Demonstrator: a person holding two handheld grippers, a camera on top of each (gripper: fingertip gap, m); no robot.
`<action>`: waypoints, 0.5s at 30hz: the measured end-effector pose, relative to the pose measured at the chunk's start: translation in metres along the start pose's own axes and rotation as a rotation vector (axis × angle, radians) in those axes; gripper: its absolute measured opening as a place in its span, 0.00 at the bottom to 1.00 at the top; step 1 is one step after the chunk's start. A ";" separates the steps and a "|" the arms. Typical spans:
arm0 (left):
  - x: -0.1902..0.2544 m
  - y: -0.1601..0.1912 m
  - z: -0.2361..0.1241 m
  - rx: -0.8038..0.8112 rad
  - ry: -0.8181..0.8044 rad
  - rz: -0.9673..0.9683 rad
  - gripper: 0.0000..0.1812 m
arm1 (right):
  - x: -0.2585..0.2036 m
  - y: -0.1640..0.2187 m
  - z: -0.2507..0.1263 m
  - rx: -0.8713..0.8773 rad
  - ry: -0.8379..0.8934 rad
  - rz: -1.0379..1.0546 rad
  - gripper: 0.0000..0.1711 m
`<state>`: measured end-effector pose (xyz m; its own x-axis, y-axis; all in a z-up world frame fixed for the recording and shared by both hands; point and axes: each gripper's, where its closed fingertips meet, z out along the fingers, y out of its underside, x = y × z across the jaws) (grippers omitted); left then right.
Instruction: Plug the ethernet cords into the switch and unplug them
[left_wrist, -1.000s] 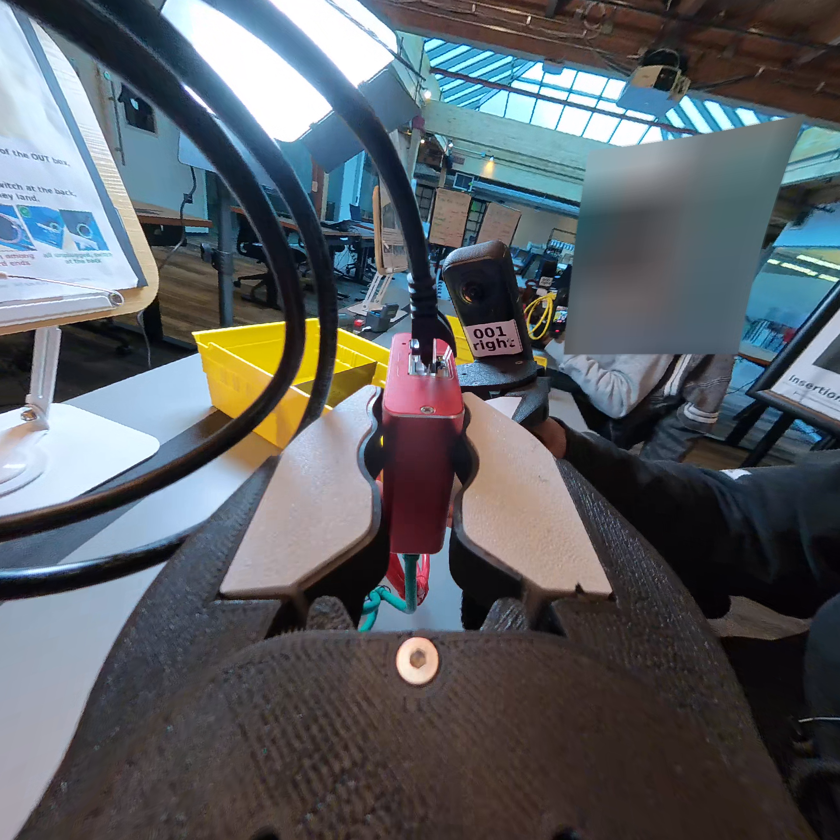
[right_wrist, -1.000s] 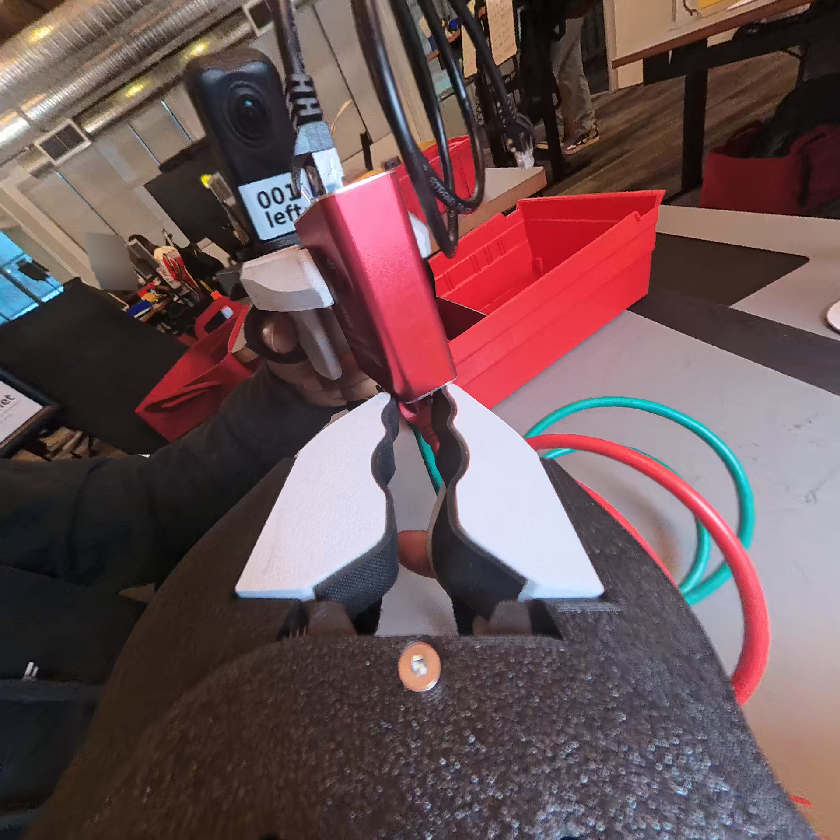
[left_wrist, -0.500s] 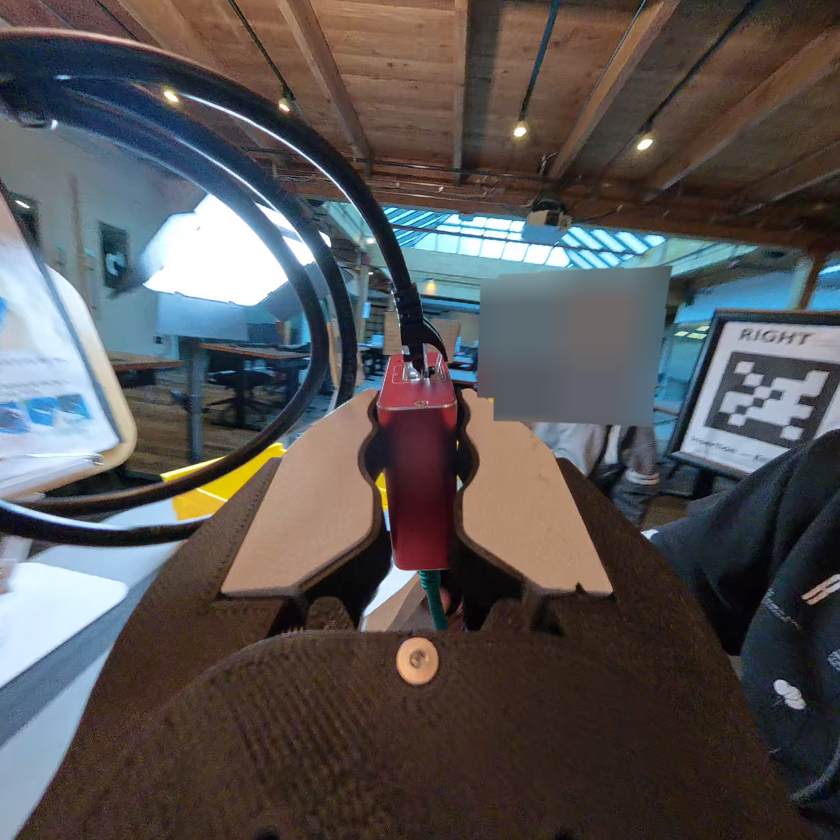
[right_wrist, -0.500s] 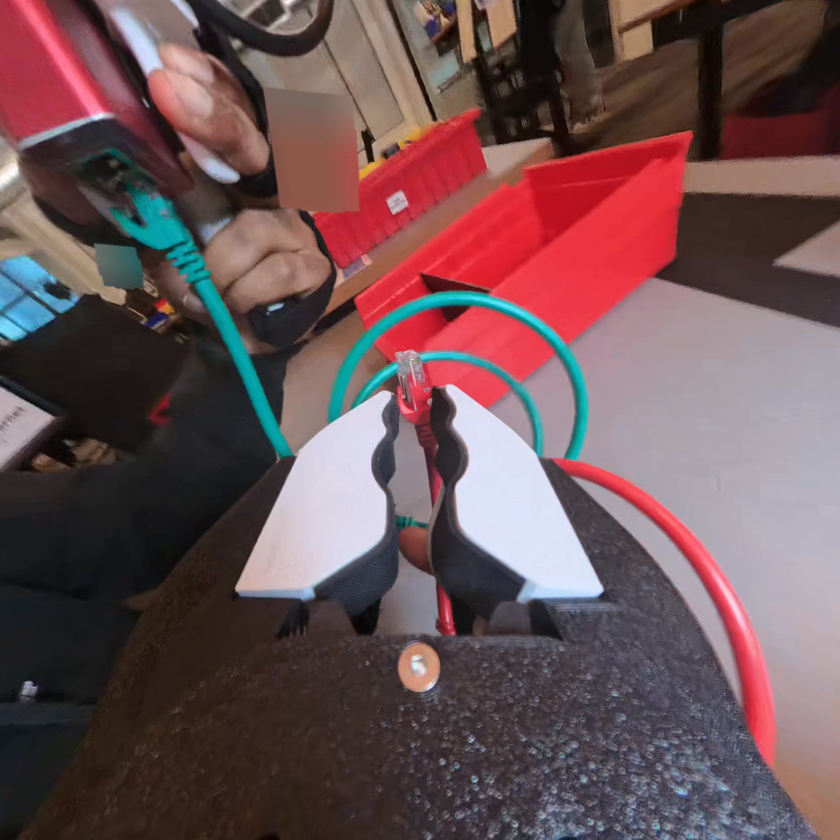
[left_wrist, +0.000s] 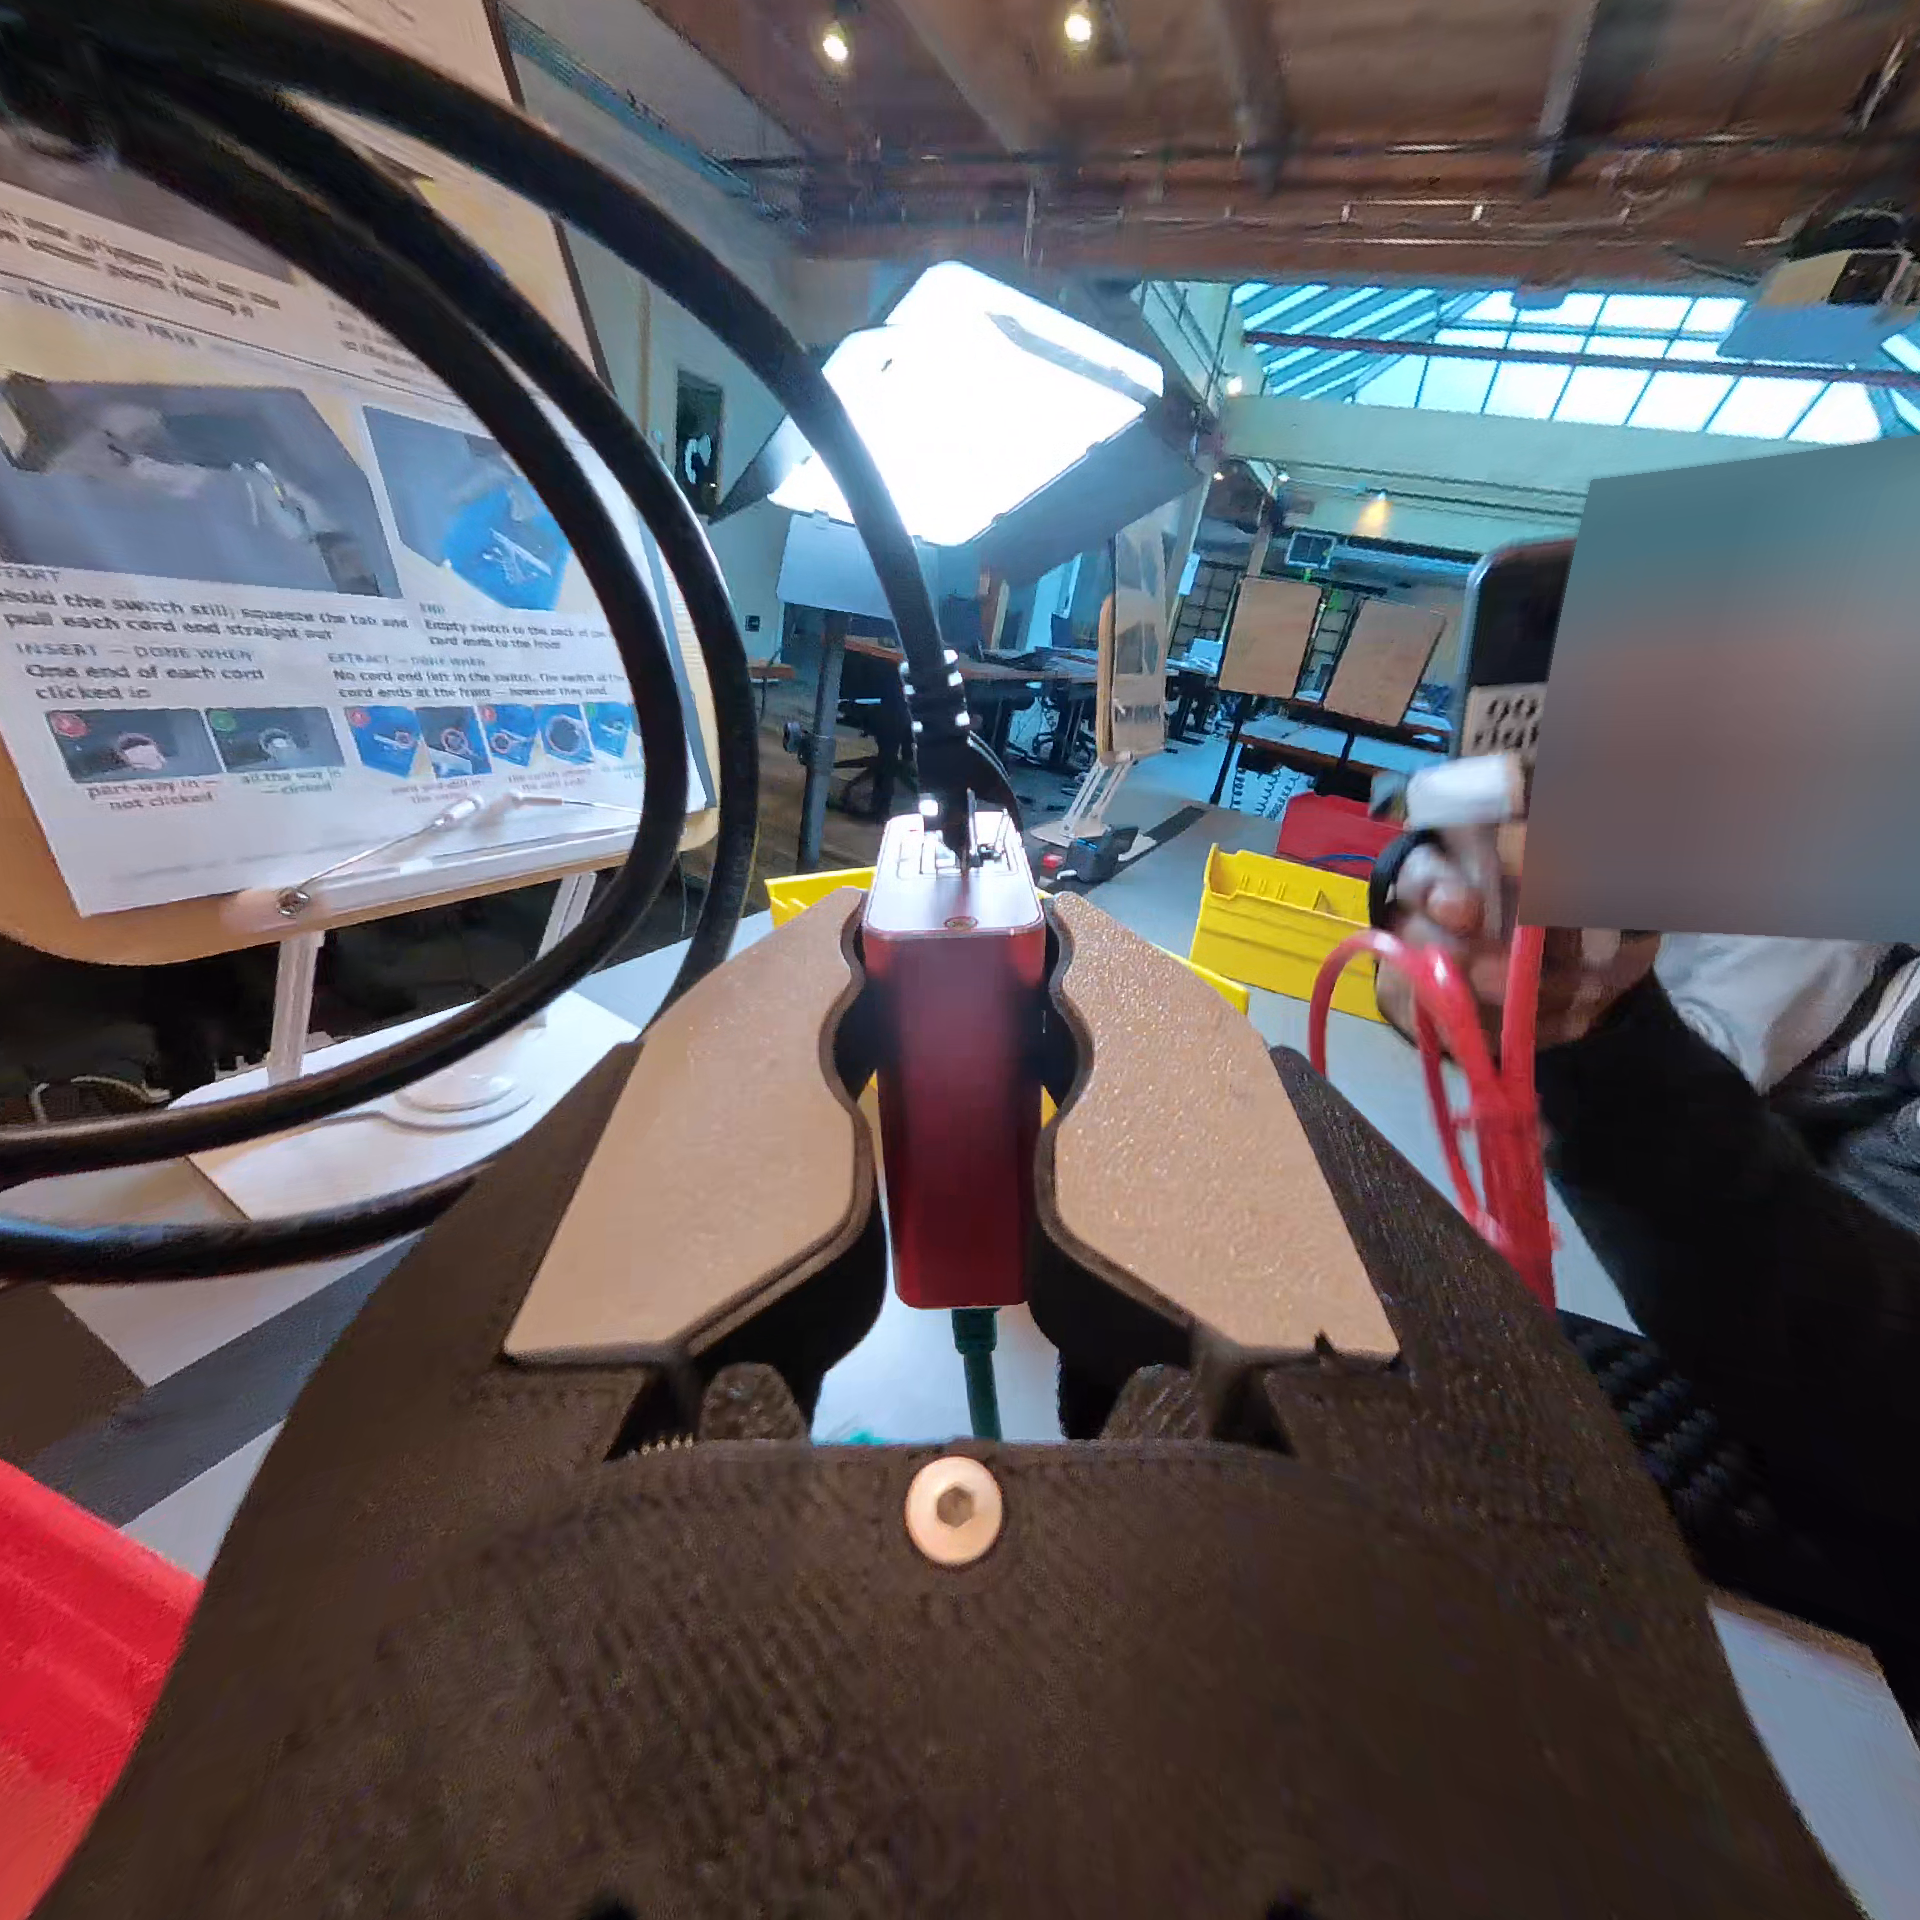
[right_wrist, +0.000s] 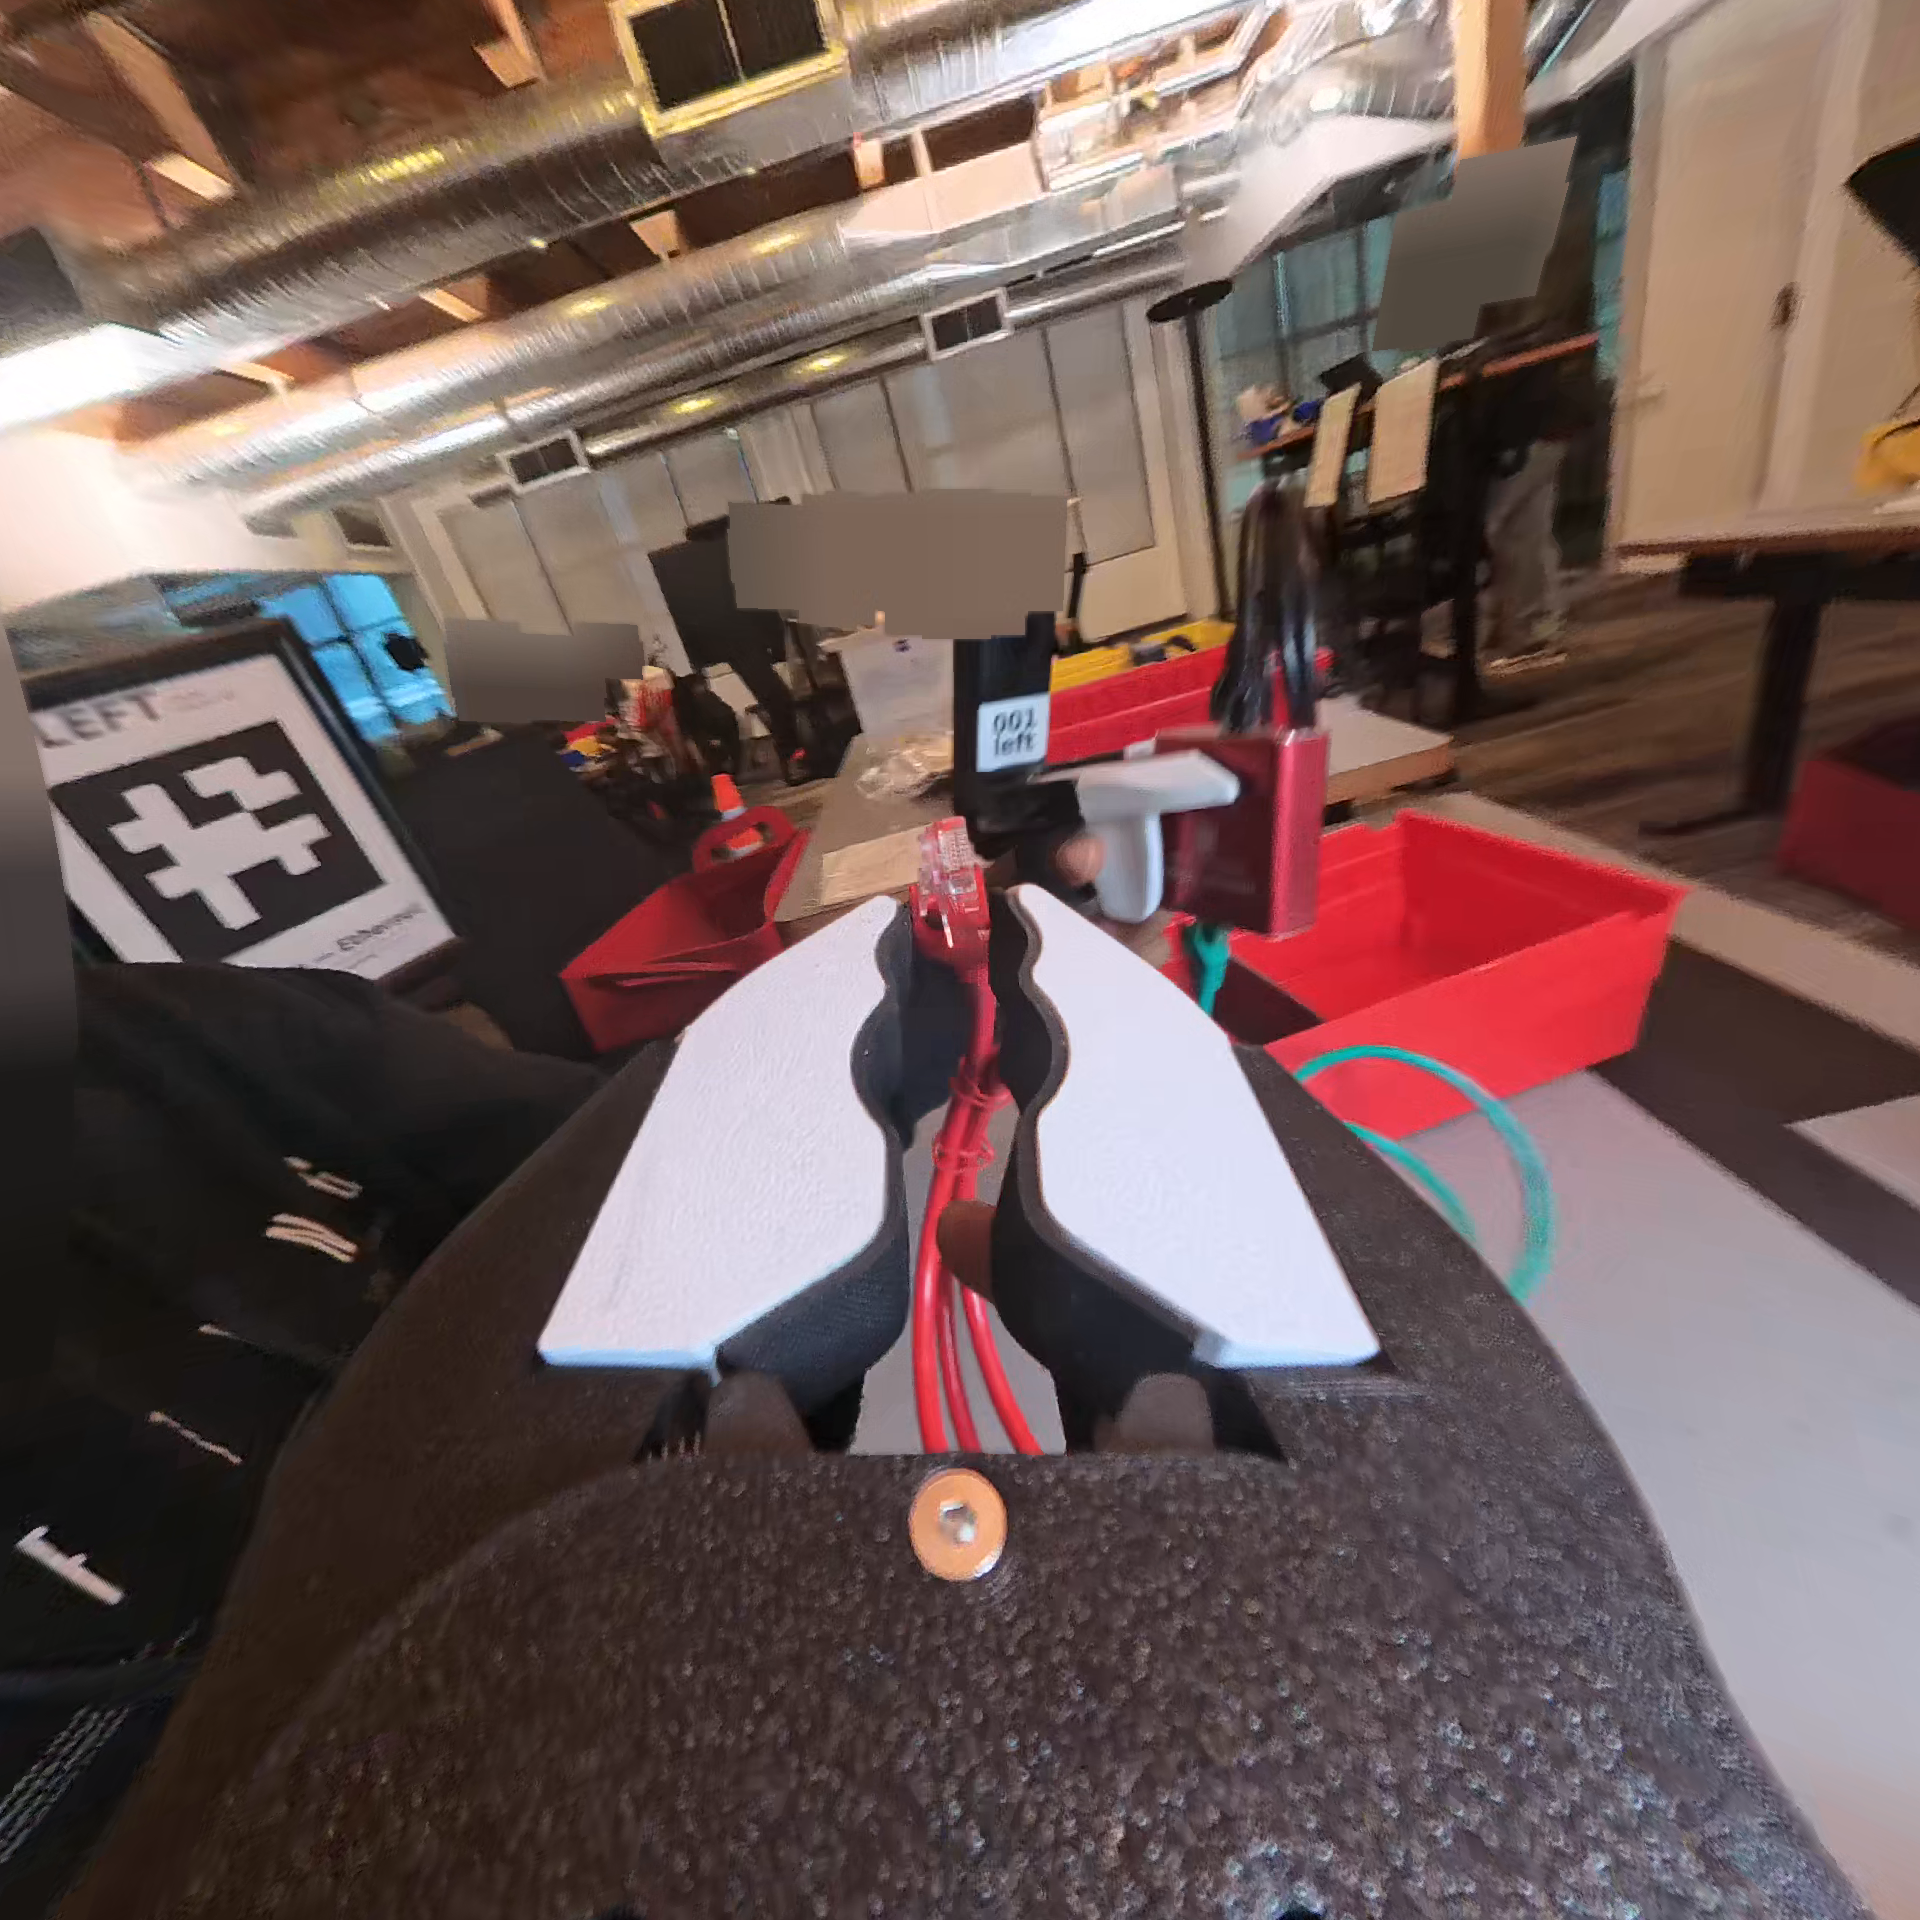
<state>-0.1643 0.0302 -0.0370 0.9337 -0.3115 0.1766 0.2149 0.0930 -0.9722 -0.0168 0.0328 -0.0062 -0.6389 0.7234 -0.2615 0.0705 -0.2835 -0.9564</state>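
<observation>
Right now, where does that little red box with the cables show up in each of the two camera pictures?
Left wrist view: the red switch stands dead centre, clamped upright between the left tongs, a black cable plugged in on top.
Right wrist view: the same switch sits right of centre, farther off, beyond the right tongs.
Shared landmark: the green cord hanging from the switch's underside.

Wooden ceiling beams (left_wrist: 1299, 156), skylight (left_wrist: 1558, 364), silver ducts (right_wrist: 623, 208), desks (right_wrist: 1766, 561).
</observation>
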 end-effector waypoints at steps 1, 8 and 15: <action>0.002 0.002 0.002 -0.003 0.005 0.004 0.16 | -0.001 -0.010 -0.008 0.001 0.040 -0.036 0.08; 0.015 -0.004 0.004 0.000 0.020 0.057 0.16 | 0.081 -0.024 -0.105 -0.134 0.631 -0.182 0.08; 0.027 -0.003 0.009 -0.005 0.060 0.071 0.16 | 0.189 0.031 -0.178 -0.240 0.949 -0.168 0.08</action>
<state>-0.1370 0.0304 -0.0275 0.9277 -0.3601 0.0981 0.1473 0.1116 -0.9828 0.0012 0.2729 -0.1080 0.2161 0.9762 -0.0157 0.2558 -0.0721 -0.9640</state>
